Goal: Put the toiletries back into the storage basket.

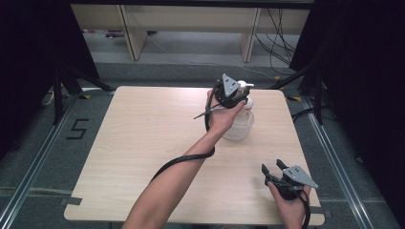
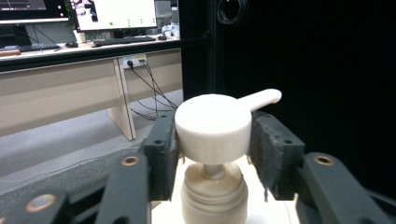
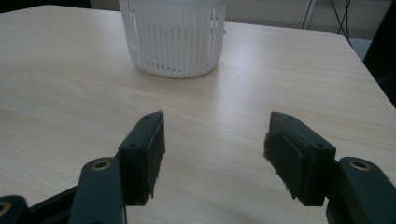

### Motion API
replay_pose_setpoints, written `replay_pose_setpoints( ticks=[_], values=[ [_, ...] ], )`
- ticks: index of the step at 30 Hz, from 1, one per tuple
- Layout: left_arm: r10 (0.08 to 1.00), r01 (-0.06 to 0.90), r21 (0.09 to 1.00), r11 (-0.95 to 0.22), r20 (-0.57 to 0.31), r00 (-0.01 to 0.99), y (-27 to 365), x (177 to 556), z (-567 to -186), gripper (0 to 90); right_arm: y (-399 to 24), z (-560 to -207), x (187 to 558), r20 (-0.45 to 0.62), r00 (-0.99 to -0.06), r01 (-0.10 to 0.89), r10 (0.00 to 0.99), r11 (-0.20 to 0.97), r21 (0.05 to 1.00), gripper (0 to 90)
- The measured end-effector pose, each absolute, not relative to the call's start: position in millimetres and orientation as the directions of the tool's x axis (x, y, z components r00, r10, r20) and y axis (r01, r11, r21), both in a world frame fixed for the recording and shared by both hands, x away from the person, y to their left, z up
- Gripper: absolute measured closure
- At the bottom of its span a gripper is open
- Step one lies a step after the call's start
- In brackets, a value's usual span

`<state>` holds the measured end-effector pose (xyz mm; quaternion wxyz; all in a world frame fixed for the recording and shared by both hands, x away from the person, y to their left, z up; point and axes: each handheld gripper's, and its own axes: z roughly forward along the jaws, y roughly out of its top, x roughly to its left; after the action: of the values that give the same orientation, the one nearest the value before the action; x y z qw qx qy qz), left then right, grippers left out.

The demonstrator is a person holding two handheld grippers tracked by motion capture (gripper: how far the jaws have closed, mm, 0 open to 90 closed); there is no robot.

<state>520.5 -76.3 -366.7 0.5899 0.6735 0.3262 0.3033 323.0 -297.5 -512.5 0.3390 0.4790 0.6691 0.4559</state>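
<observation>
pump bottle [image 1: 241, 112] in white basket [image 3: 173, 37], far side of surface [image 1: 143, 143] | light, smooth, hard plastic; take under pump head [image 2: 212, 128] | left claw [image 2: 212, 140] straddling head, pads slack | right claw [image 3: 212, 154] apart, near the basket

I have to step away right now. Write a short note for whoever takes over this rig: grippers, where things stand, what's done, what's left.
Left gripper: jaws stand on either side of the pump head of the pump bottle; a slight gap shows on the right, so no firm grip.
Right gripper: open, empty, low over the table near its front right corner.
Things: the bottle stands upright in the white slatted basket at the table's far right.
Done: bottle is in the basket.
Left: probably draw the left gripper clear.
</observation>
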Motion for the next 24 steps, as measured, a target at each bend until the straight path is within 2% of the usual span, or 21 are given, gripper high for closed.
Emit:
replay_pose_setpoints(
  ticks=[9,11,15,16,20,24],
  values=[
    [0.797,0.099,0.99,-0.096,0.017,0.603,-74.6,518.7,-364.8,35.6,-296.2,-512.1,322.0,0.006,-0.313,0.36,0.95,0.113,0.926,38.0],
    [0.794,0.107,0.989,-0.098,0.013,0.608,-73.2,518.0,-363.6,34.7,-297.8,-511.9,322.6,-0.019,-0.315,0.346,0.949,0.134,0.929,38.0],
    [0.795,0.109,0.99,-0.092,0.007,0.606,-69.6,515.5,-361.8,32.7,-294.6,-512.3,321.3,0.024,-0.307,0.367,0.951,0.095,0.925,37.9],
    [0.793,0.11,0.99,-0.093,0.007,0.609,-68.5,514.8,-361.5,32.3,-297.0,-511.9,322.4,-0.015,-0.317,0.349,0.948,0.131,0.928,37.9],
    [0.78,0.119,0.99,-0.077,-0.014,0.626,-63.2,509.8,-359.9,30.2,-294.9,-512.5,321.8,0.027,-0.311,0.368,0.95,0.095,0.925,37.9],
    [0.77,0.117,0.99,-0.08,-0.013,0.638,-54.6,502.8,-358.0,29.1,-295.0,-512.2,321.6,0.025,-0.31,0.37,0.95,0.096,0.924,37.8]
  ],
)
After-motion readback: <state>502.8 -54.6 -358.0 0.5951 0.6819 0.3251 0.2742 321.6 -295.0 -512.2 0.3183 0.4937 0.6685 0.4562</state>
